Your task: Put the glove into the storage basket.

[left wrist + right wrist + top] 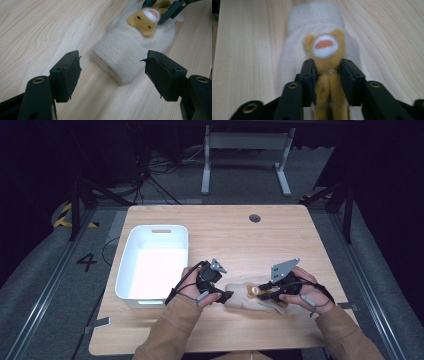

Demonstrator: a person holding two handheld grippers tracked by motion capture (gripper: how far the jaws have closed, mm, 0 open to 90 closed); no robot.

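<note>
On the wooden surface [280, 235], just right of the white bin [152, 262], lies a cream fleece mitten [130, 50] bearing a tan bear appliqué [325, 53]. The right claw [328, 71] is closed on the plush bear, pinching its body. The left claw [112, 72] is wide open, its jaws flanking the cuff without touching. The mitten appears light, soft and limp; it would likely sag if lifted, so the thick folded cuff offers the firmer hold.

Light wood-grain table [280, 240] with a round grommet hole [255, 218] near its far edge, white plastic bin [129, 265] with a handle slot resting at its left, cream mitten with a tan bear face [250, 296] lying flat near the front edge
</note>
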